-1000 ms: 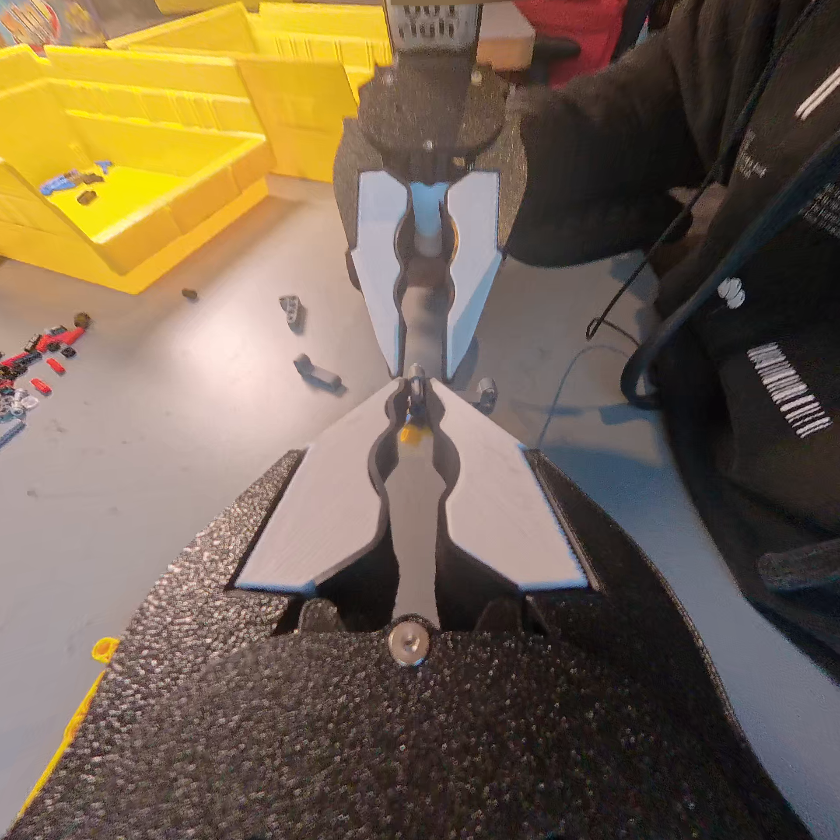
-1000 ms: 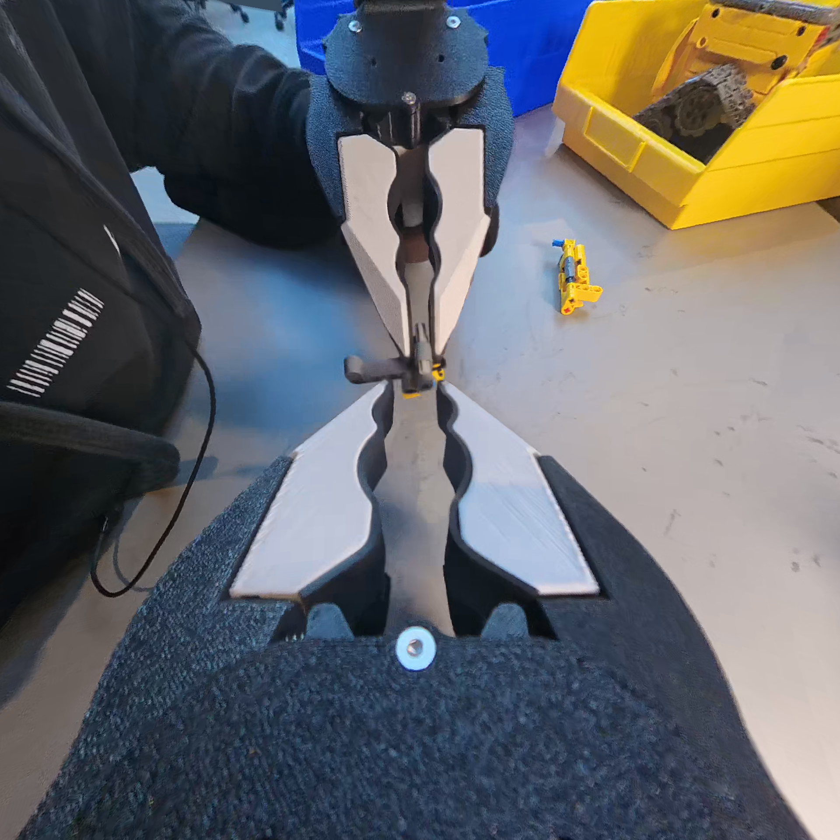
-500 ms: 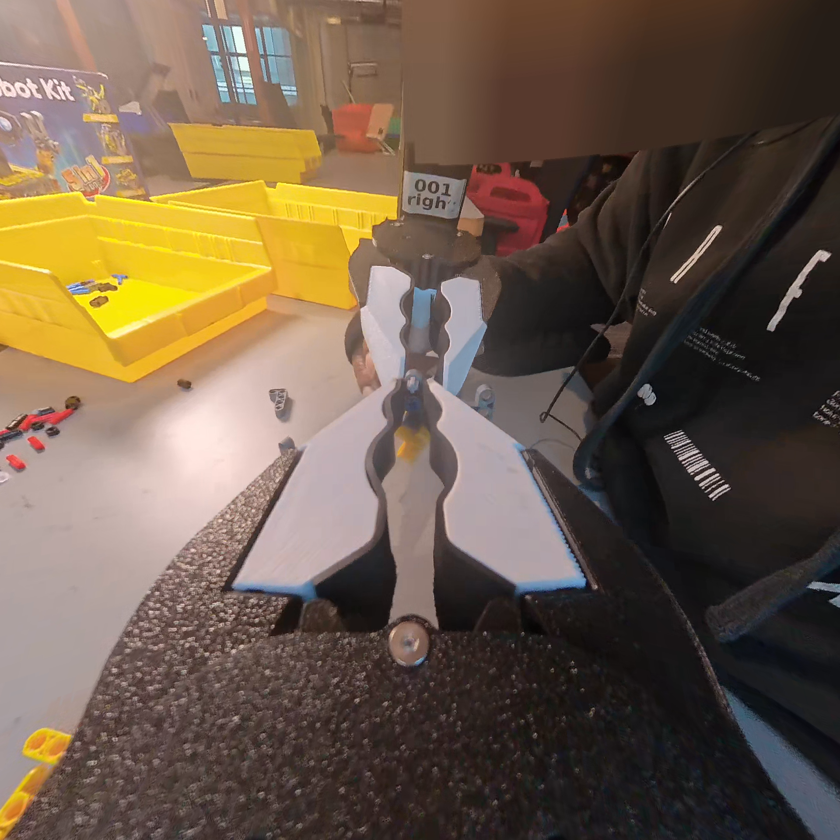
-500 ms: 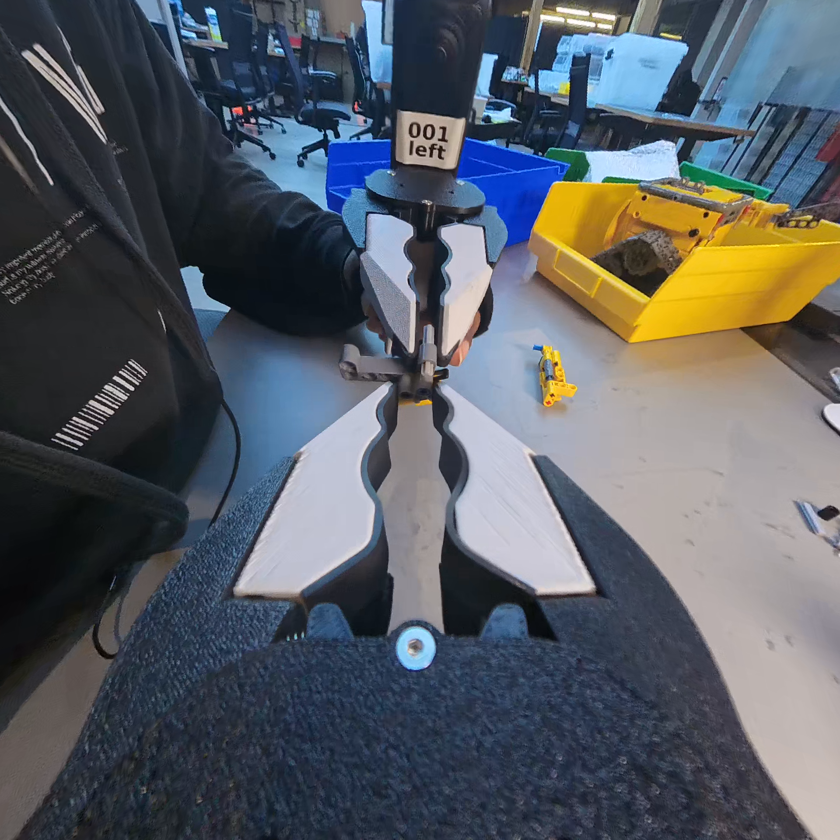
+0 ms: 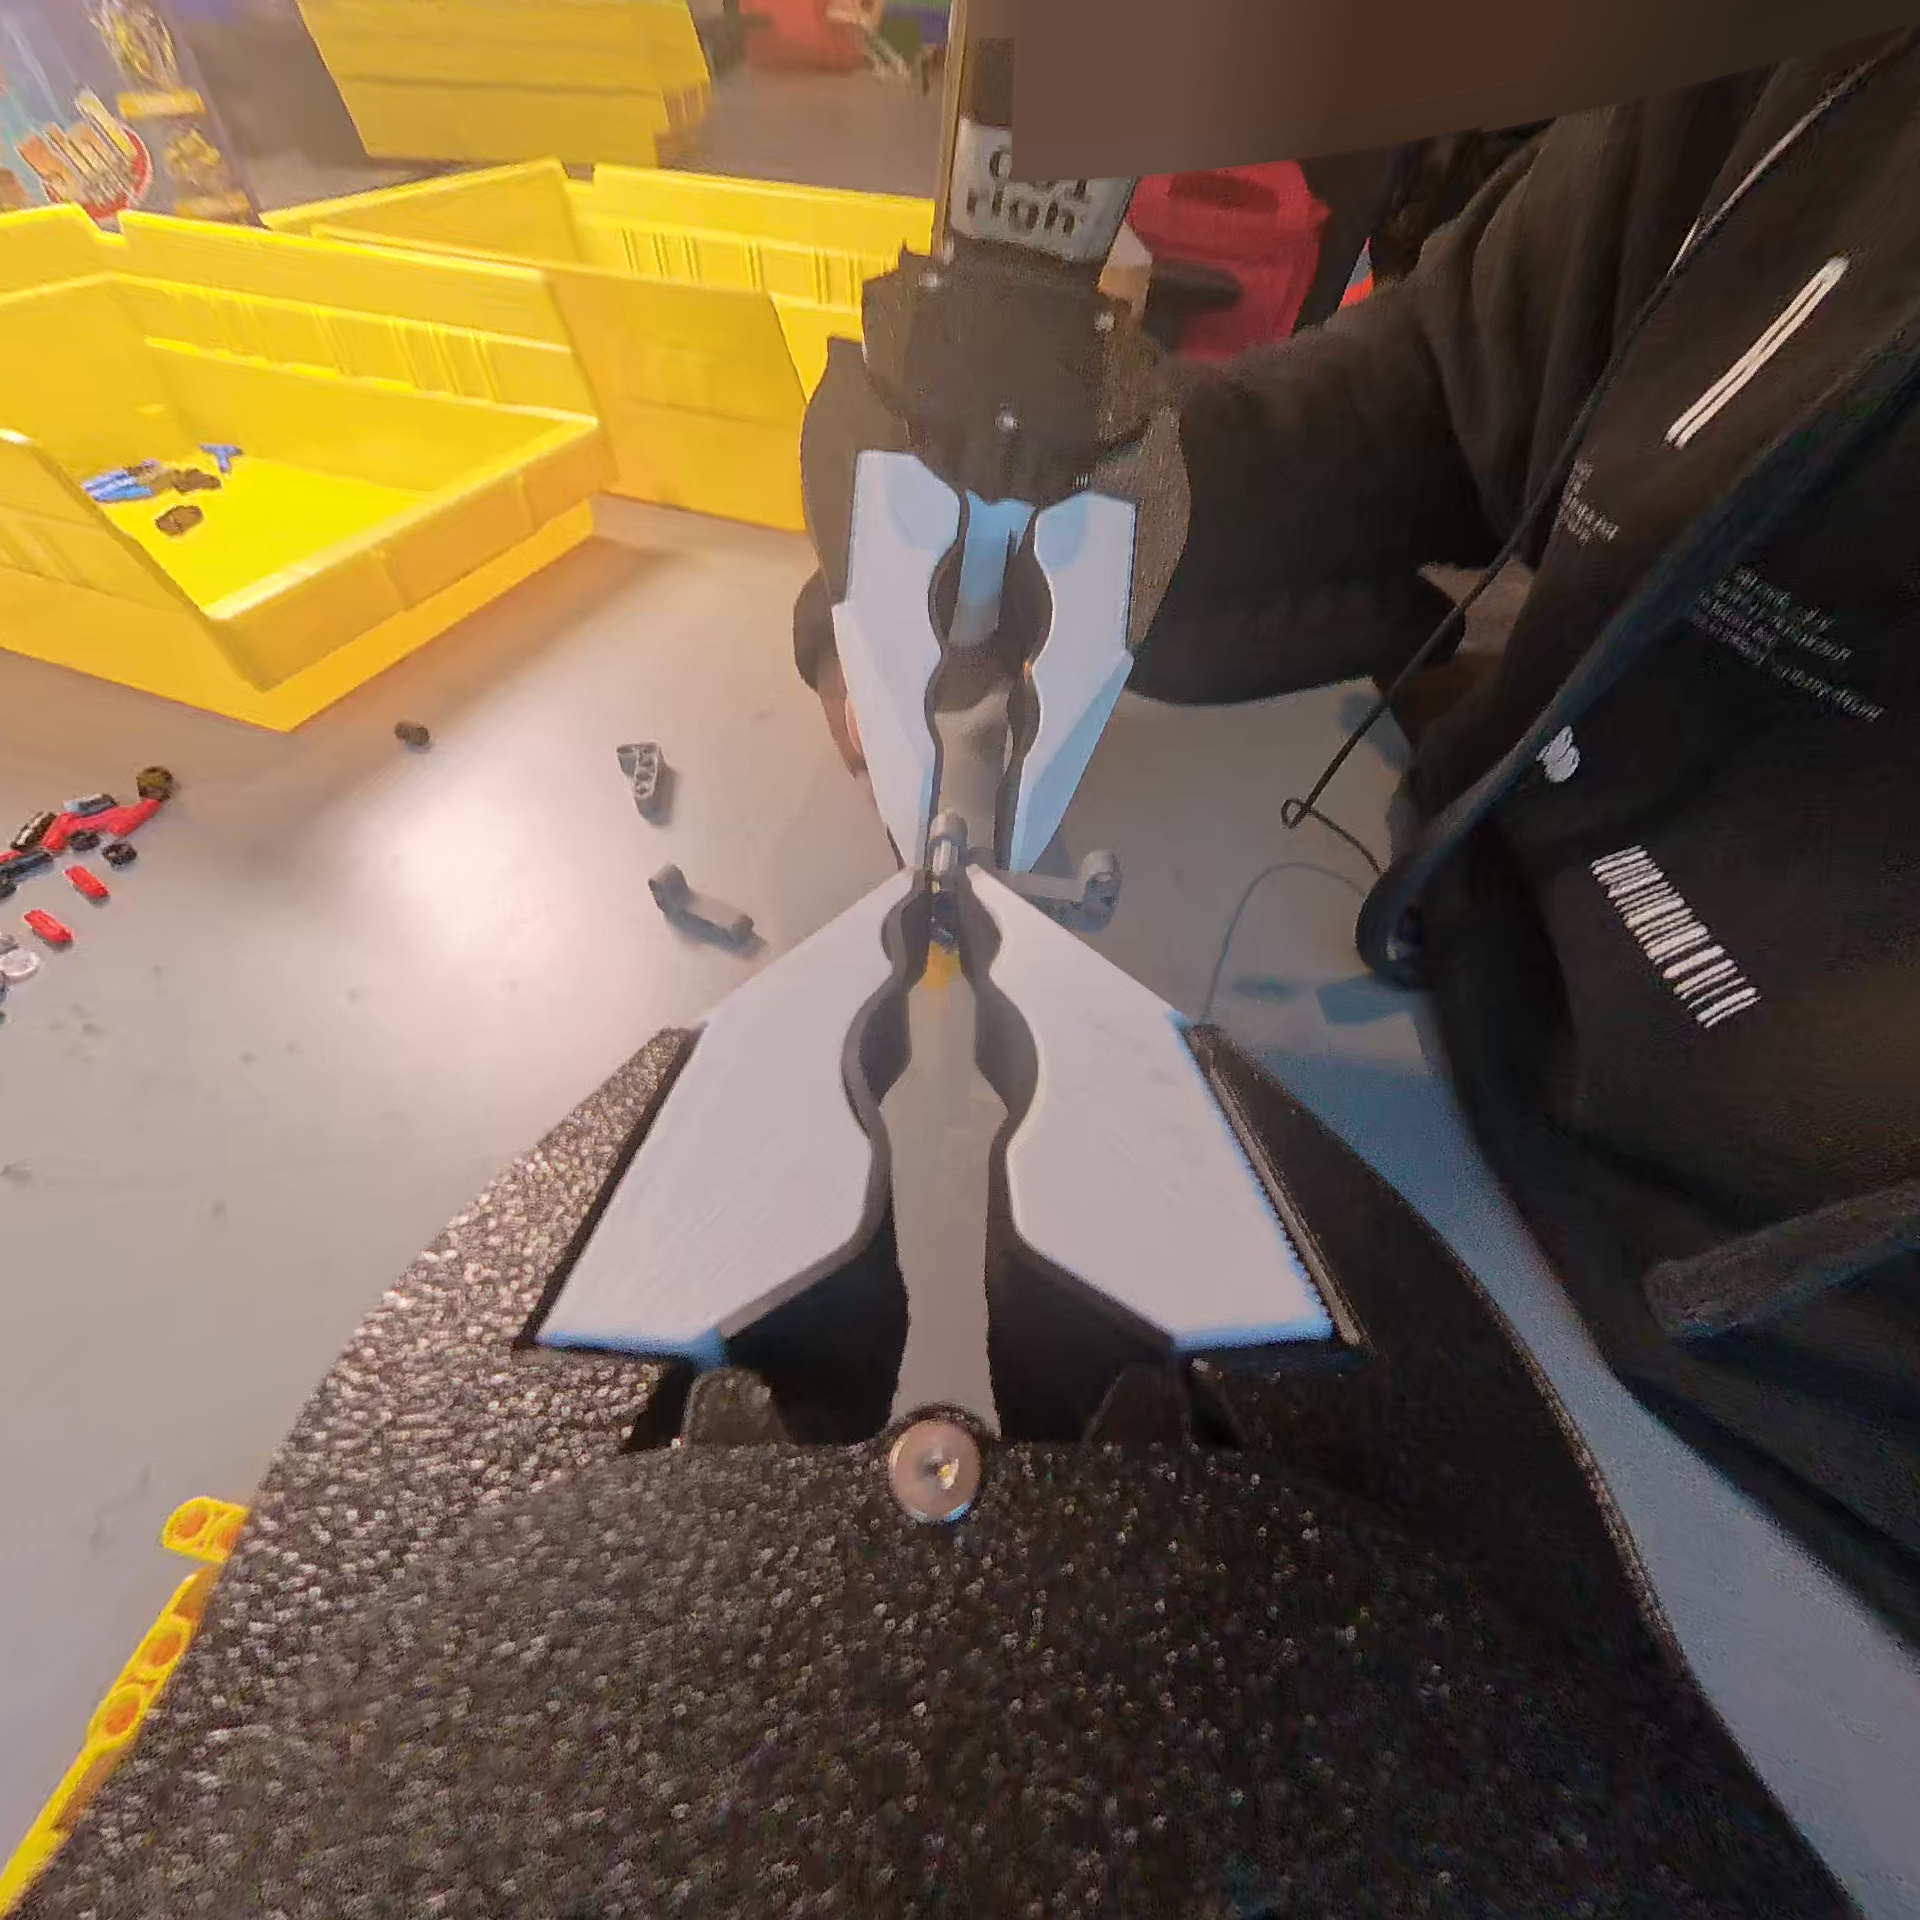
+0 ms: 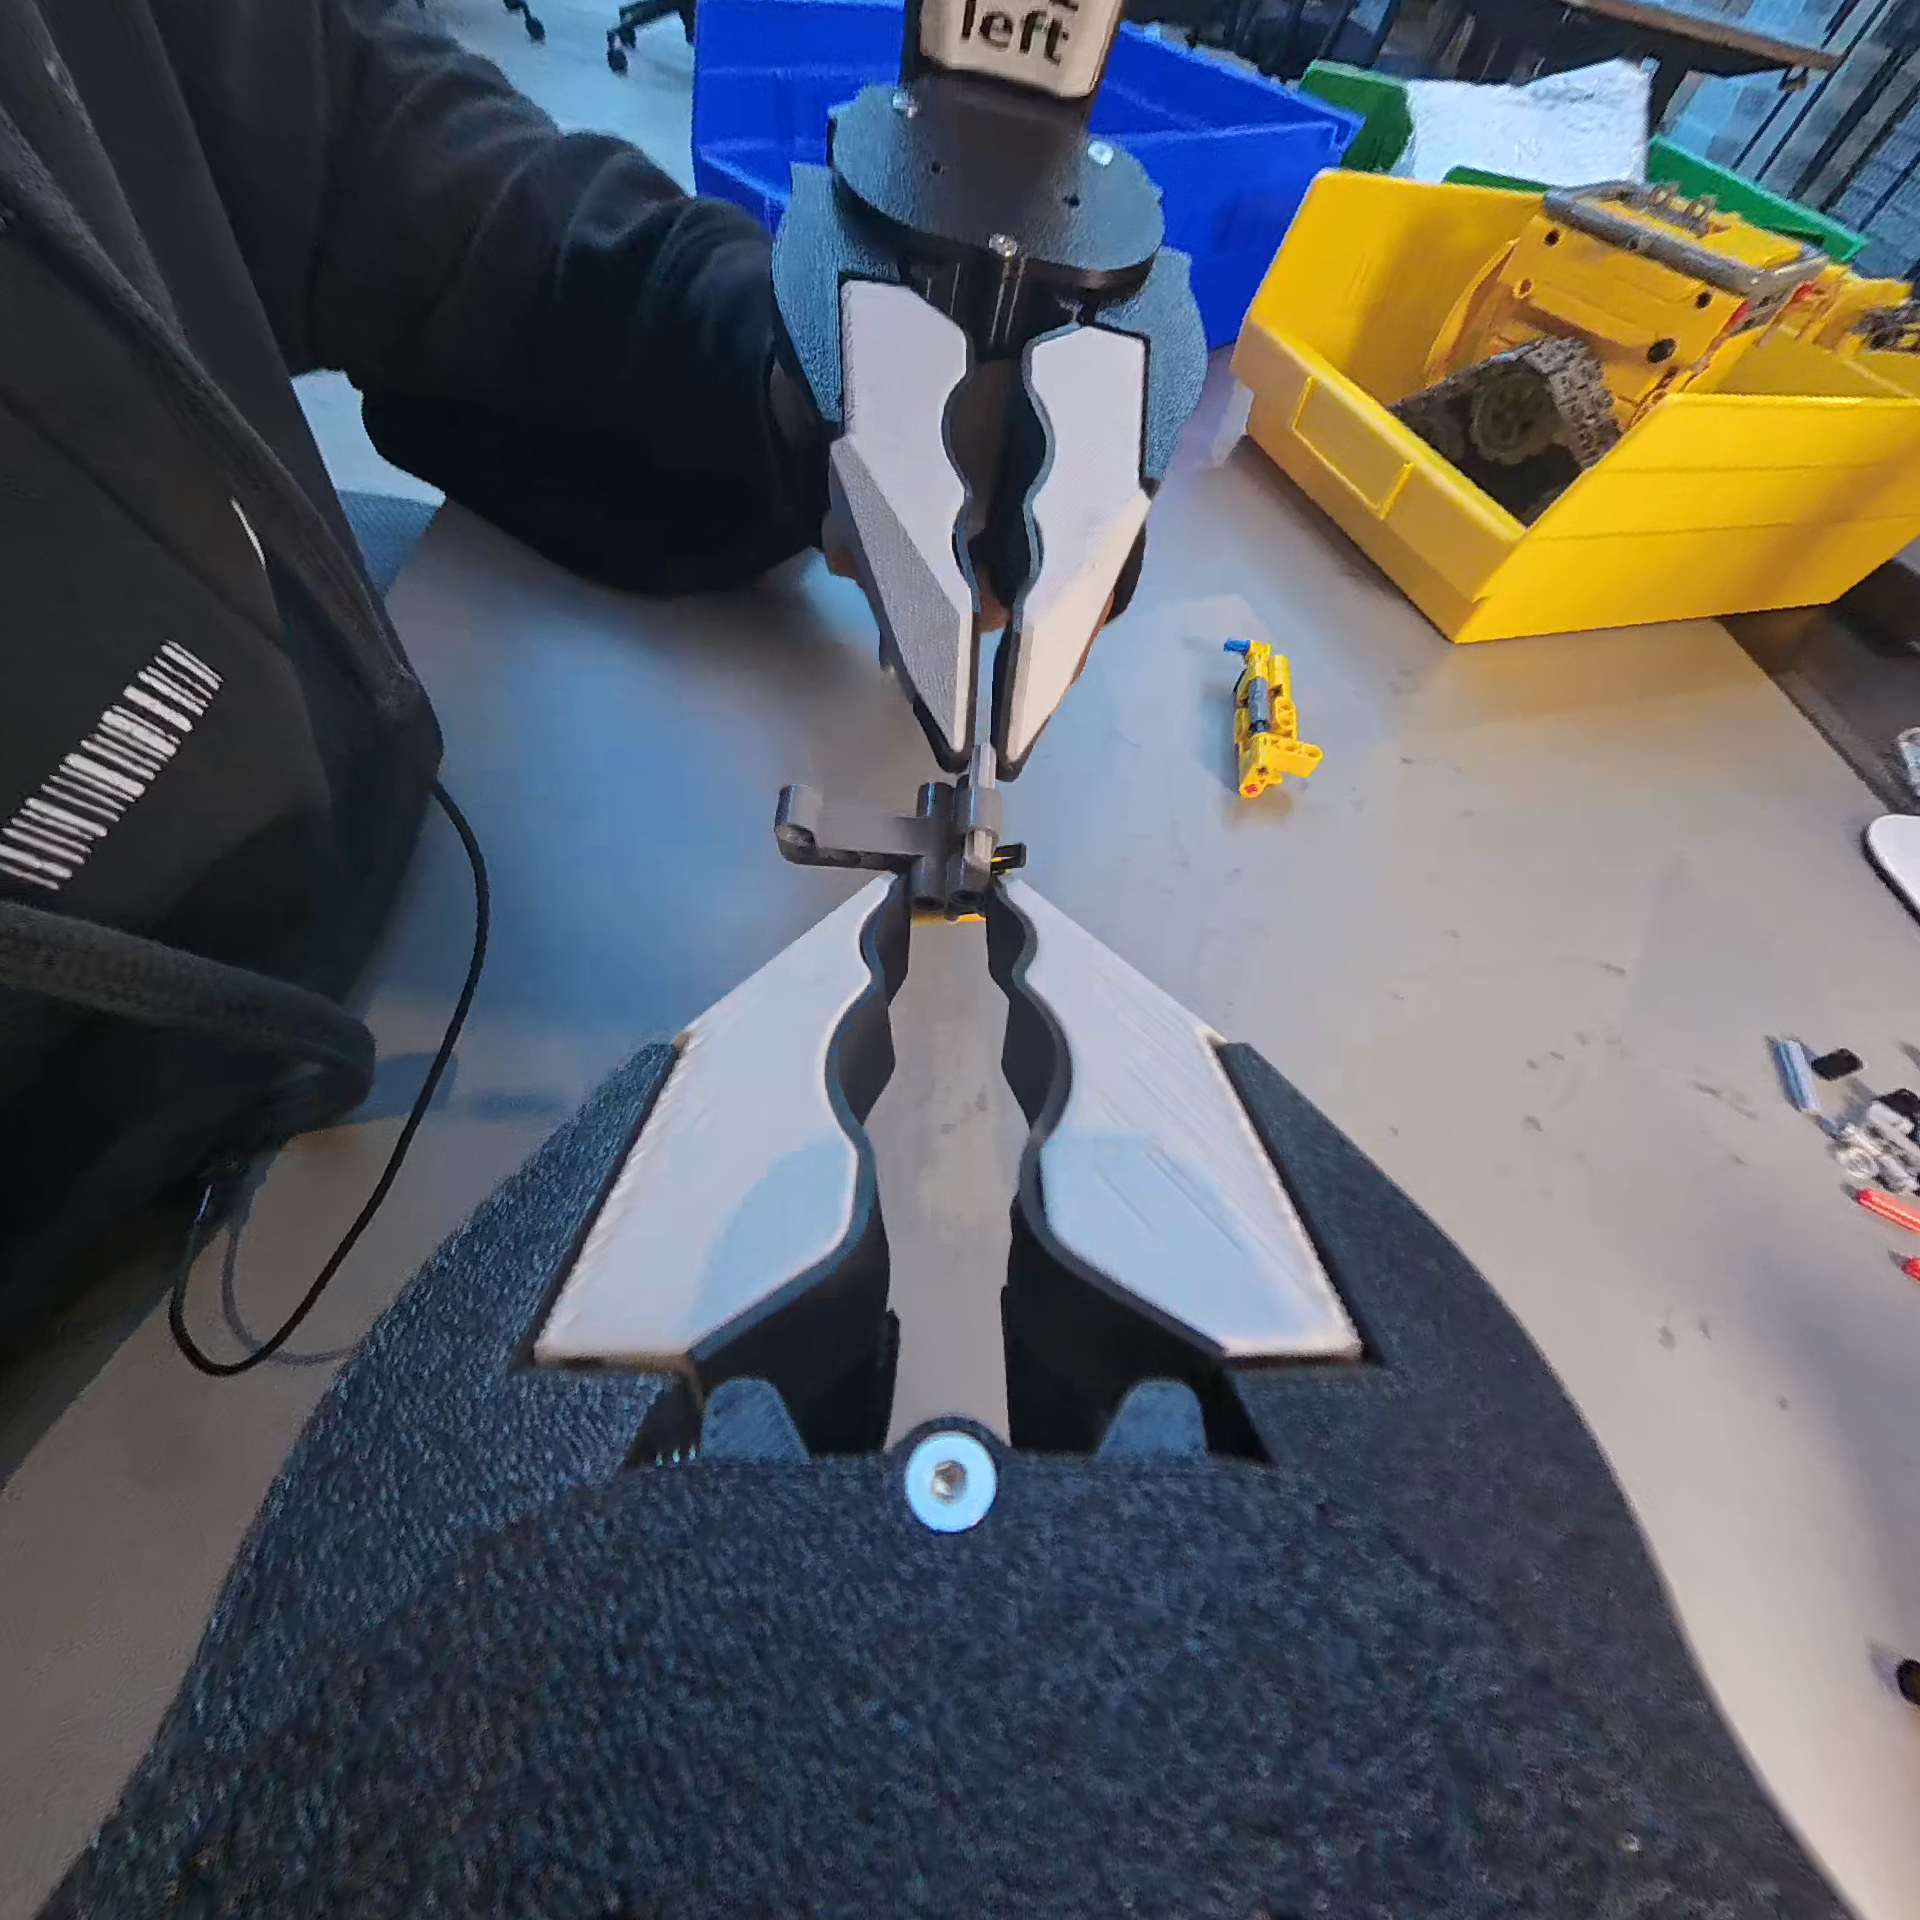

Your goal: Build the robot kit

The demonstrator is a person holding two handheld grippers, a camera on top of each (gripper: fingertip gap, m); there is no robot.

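Pale grey wavy-edged fingers point(image 5: 748, 1143), textured black gripper point(image 6: 951, 883) body, silver screw point(image 6: 948, 1483), black sleeve point(image 6: 540, 343)

We see a small dark grey brick assembly point(image 6: 940, 847), with a side arm and a yellow piece beneath, held above the grey surface point(image 6: 1455, 987), pinched between the right tool point(image 6: 948, 896) and the left tool point(image 6: 982, 753) on its axle.

We see our left gripper point(image 5: 943, 902) pinched on a small grey-and-yellow assembly point(image 5: 940, 940), tip to tip with our right gripper point(image 5: 971, 831). Yellow bins point(image 5: 312, 582) stand beyond.
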